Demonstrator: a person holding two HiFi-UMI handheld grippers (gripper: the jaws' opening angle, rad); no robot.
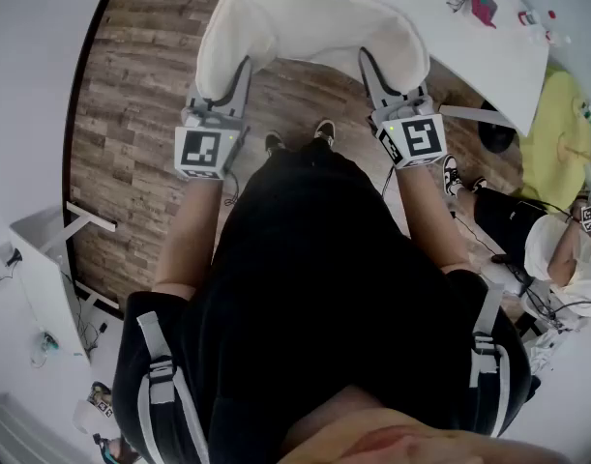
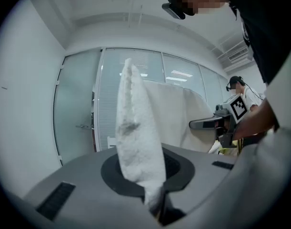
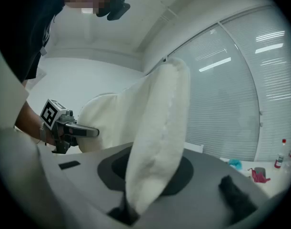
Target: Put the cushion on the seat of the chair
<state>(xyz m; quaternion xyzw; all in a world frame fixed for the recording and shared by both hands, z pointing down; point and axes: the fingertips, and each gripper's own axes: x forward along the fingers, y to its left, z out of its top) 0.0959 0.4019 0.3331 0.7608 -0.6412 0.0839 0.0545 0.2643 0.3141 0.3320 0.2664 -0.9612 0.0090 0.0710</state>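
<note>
While the cushion (image 1: pixel 310 22) hangs midair, the left hand-held gripper (image 1: pixel 243 68) and right hand-held gripper (image 1: pixel 368 63) each clamp its edge.

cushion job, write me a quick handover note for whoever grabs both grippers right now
Left gripper: shut on the left edge of the cushion.
Right gripper: shut on its right edge.
The cushion is white and hangs between the two grippers in front of the person, above the wood floor.
No chair shows in any view.
Done: cushion is up and gripped on both sides.
Left: find the chair, lay the cushion flat on its seat, then open both grippers.
</note>
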